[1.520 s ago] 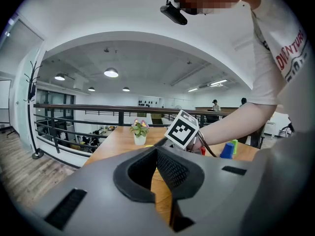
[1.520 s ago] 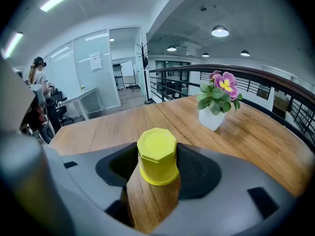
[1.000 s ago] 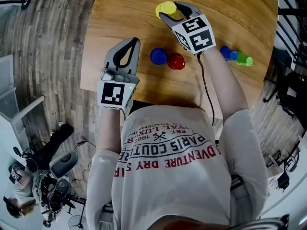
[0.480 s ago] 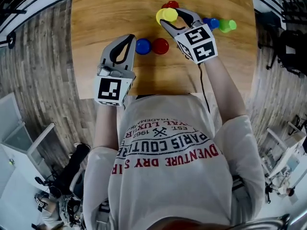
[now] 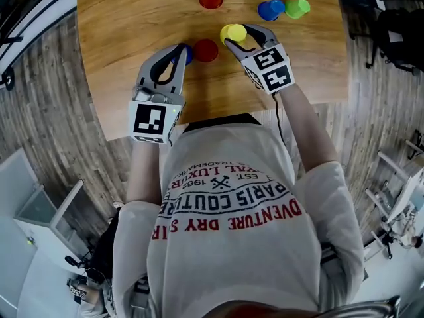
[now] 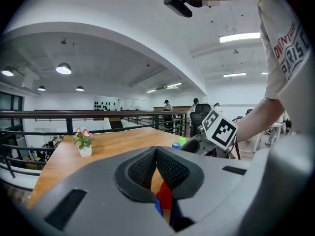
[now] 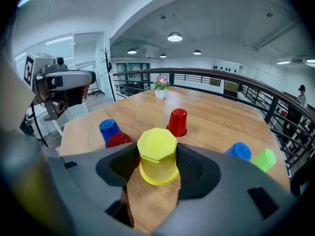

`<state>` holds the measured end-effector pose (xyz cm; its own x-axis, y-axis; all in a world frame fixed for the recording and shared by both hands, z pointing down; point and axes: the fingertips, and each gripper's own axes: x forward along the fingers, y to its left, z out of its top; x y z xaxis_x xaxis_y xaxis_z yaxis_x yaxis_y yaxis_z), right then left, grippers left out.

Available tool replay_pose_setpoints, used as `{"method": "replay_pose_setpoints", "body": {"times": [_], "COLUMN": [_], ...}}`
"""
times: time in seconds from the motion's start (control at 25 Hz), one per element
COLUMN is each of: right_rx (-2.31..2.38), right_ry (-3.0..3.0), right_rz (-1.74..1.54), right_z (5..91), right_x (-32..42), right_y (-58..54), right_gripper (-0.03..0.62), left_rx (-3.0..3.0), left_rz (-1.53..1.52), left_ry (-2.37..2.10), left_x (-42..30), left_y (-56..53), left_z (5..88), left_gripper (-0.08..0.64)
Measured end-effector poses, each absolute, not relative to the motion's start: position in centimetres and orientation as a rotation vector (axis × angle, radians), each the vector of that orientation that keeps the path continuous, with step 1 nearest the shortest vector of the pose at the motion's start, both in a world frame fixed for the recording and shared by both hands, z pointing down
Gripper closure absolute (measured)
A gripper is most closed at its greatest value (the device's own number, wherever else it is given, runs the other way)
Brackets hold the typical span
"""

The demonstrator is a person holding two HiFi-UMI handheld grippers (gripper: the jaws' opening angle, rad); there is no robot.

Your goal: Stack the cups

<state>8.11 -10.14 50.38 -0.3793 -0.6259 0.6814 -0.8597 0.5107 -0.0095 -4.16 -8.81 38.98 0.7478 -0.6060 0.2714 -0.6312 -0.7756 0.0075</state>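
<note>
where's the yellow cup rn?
Head view, right of centre: the yellow cup is held upside down in the right hand-held gripper, just right of the nearer red cup and the blue cup beside it.

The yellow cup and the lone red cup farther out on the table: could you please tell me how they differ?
The yellow cup is yellow; the lone red cup is red. The yellow cup is clamped between the right gripper's jaws, while the lone red cup stands free on the table. The yellow cup is nearer the person, the lone red cup farther out. Both are mouth-down and alike in shape.
</note>
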Motion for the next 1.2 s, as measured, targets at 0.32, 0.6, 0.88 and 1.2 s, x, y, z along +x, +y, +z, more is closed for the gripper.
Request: {"method": "replay_pose_setpoints", "body": {"times": [0.32, 0.6, 0.88, 1.2], "right_rx": [1.21, 1.204, 1.219, 1.226], "right_ry": [-2.109, -2.115, -2.104, -2.124], "right_rz": [0.548, 0.578, 0.599, 0.674], "right_z": [53.2, 54.0, 54.7, 55.1], "right_x": [8.3, 7.6, 7.8, 7.7], "right_y": [-8.1, -7.9, -7.6, -6.9], "right_gripper": [0.337, 0.337, 0.336, 0.299], "left_rx": [2.822, 2.798, 2.778, 2.791], "left_rz": [0.427, 0.425, 0.433, 0.413], "left_ry": [-1.021, -1.041, -1.055, -1.043], "left_x": [-4.5, -4.8, -4.7, -3.9], "left_y": [-8.0, -7.5, -7.2, -6.7], "left_z": [39.6, 40.2, 40.5, 40.2], "left_gripper": [0.543, 0.543, 0.544, 0.543]}}
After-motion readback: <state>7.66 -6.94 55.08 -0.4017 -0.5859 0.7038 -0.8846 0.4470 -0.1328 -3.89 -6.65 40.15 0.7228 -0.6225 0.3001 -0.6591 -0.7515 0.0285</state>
